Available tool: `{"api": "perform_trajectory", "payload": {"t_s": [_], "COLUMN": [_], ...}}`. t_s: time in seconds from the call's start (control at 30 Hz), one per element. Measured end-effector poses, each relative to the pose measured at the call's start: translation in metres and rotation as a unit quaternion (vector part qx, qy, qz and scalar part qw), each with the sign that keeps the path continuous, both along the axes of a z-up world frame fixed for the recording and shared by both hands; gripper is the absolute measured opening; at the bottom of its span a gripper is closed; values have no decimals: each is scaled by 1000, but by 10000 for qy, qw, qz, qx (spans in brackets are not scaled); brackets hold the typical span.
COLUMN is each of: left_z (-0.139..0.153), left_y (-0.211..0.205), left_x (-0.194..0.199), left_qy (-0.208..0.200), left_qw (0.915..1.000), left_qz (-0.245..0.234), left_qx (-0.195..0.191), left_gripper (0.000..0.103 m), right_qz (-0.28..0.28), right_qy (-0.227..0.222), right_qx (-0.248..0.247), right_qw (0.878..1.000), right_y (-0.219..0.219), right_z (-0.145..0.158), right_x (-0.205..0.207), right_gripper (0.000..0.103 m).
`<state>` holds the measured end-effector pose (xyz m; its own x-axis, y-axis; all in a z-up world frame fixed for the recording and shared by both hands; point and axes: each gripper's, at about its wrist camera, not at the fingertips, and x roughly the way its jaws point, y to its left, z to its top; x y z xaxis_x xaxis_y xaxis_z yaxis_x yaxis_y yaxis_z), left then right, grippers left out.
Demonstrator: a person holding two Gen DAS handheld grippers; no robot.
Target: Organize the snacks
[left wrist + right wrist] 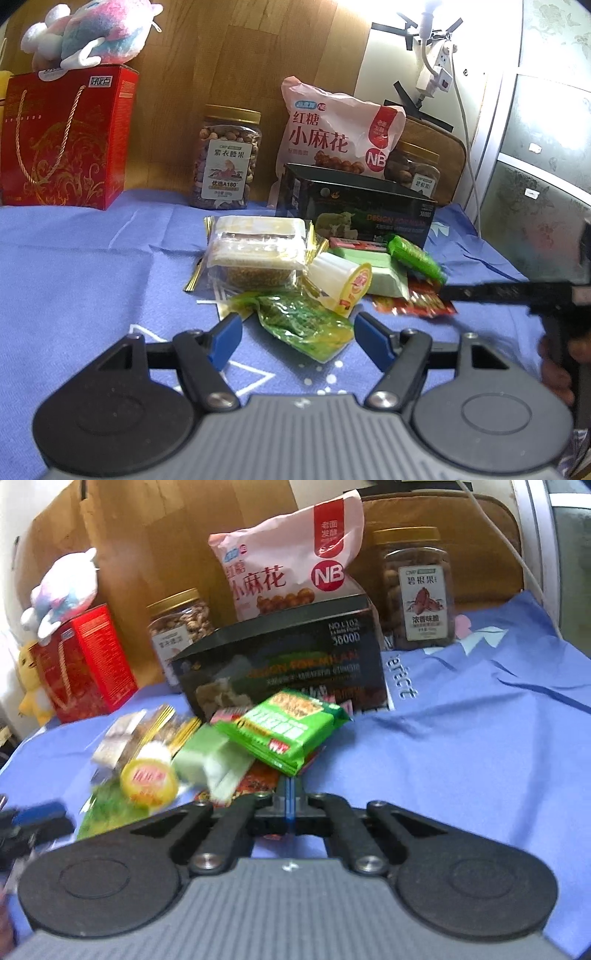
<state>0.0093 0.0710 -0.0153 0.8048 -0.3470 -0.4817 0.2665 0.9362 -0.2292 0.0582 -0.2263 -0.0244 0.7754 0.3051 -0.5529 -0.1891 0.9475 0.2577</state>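
Right hand-held gripper clamping green packet

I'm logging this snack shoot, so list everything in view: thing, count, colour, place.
Cloth: 1, blue, under everything.
Gift box: 1, red, back left.
Plush toy: 1, pastel, on gift box.
Nut jars: 2, gold lids, flanking the pink bag.
Pink bag: 1, behind black box.
Black box: 1, centre back.
Loose snacks: several, mixed, piled in front of black box.
Green packet: 1, right of pile.
Left gripper: jaws open, around nothing.
Right gripper: jaws shut, at green packet's edge.
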Motion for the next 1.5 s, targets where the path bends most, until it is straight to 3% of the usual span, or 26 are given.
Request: {"api": "perform_trajectory", "payload": {"t_s": [0.13,0.2,0.3,0.37,0.43,0.63,0.67,0.77,0.87,1.0,1.03,1.07,1.1,1.27,1.43,1.5], "left_z": [5,6,7,7,5,1,0,-5,-6,-6,-6,-6,-6,-5,-7,-9], "left_y": [-2,-6,-19,-28,-34,-36,-36,-43,-49,-51,-50,-50,-48,-49,-46,-41], "left_x": [-5,-5,-5,-6,-3,-5,-4,-2,-6,-7,-7,-7,-7,-10,-9,-6], "left_qy": [26,147,342,505,732,944,959,1066,905,859,857,873,911,1070,1312,1402], "left_qw": [9998,9990,9965,9933,9901,9859,9863,9866,9897,9907,9908,9904,9896,9857,9795,9769], "left_qz": [-142,-299,-636,-919,-1074,-1170,-1135,-1106,-1077,-1048,-1042,-1064,-1105,-1288,-1422,-1418], "left_qx": [-160,-298,-415,-486,-529,-729,-724,-556,-272,-126,-112,-118,-150,-200,-564,-767], "left_gripper": [69,69,69,69,77,79,79,70,64,53,50,44,39,32,34,34], "right_qz": [267,414,636,802,884,1075,1045,906,883,783,784,779,766,896,1116,1067], "right_qy": [117,117,201,105,-101,-434,-409,60,472,708,761,824,883,1139,1264,1272], "right_qx": [314,297,653,857,850,1173,1149,1449,1927,2071,2103,2094,2036,1896,2157,2305], "right_qw": [9991,9986,9956,9930,9924,9863,9870,9853,9761,9726,9715,9712,9720,9711,9618,9588], "right_y": [-4,1,5,7,10,8,9,0,-10,-18,-19,-20,-20,-21,-13,-15], "right_z": [3,4,6,9,12,19,18,5,-7,-12,-12,-12,-12,-12,-17,-19], "right_x": [-37,-53,-67,-76,-81,-84,-81,-68,-61,-60,-60,-59,-59,-53,-46,-45], "right_gripper": [3,3,3,3,3,3,7,9,10,16,27,45,50,50,51,48]}}
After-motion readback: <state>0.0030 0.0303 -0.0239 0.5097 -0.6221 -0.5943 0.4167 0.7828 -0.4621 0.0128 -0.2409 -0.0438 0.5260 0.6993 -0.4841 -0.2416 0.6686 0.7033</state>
